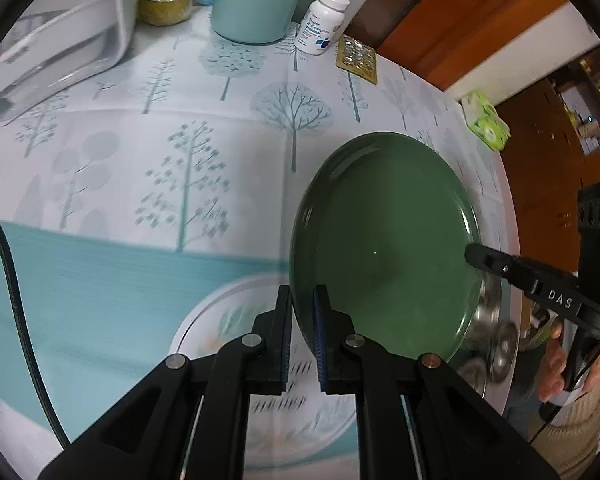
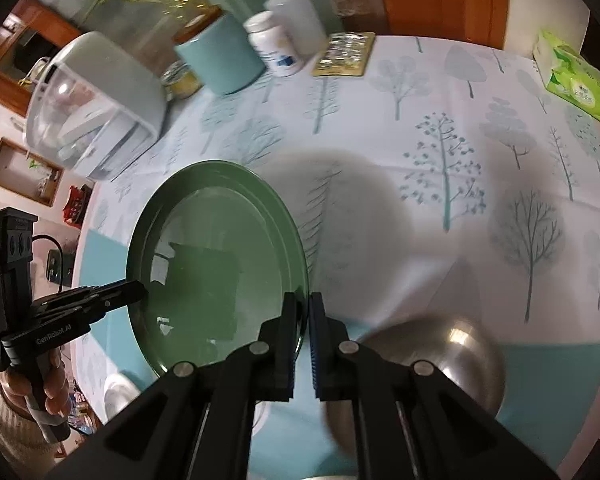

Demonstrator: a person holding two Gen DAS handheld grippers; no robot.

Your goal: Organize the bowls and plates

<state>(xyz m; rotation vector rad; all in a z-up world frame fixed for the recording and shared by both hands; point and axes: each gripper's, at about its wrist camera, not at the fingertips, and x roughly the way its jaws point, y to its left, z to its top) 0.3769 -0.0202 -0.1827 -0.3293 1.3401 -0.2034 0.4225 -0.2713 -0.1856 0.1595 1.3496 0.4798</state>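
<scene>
The green plate (image 1: 384,248) is off the table, face up and roughly level, held by its rim at 2 opposite sides. Being round, it has no long axis of its own; the line between the 2 grips runs across its full width.

The left gripper (image 1: 303,300) is clamped on the plate's left edge, the rim sandwiched between its 2 blue-padded fingers. The right gripper (image 2: 303,304) is clamped the same way on the opposite edge. In the left wrist view the right gripper's tip (image 1: 476,254) meets the rim at the far right side; in the right wrist view the left gripper's tip (image 2: 134,290) meets it at the far left. A hand (image 1: 560,360) wraps the right gripper's handle, and another hand (image 2: 52,376) with a knit sleeve wraps the left one.

Below the plate lies a white plate with a leaf pattern (image 1: 228,340) on the tree-print tablecloth (image 1: 148,152). A steel bowl (image 2: 452,364) sits under and beside the right gripper. At the back of the table stand a teal mug (image 1: 256,4), a white pill bottle (image 1: 320,24), a blister pack (image 1: 356,60) and a green tissue pack (image 2: 572,76).
</scene>
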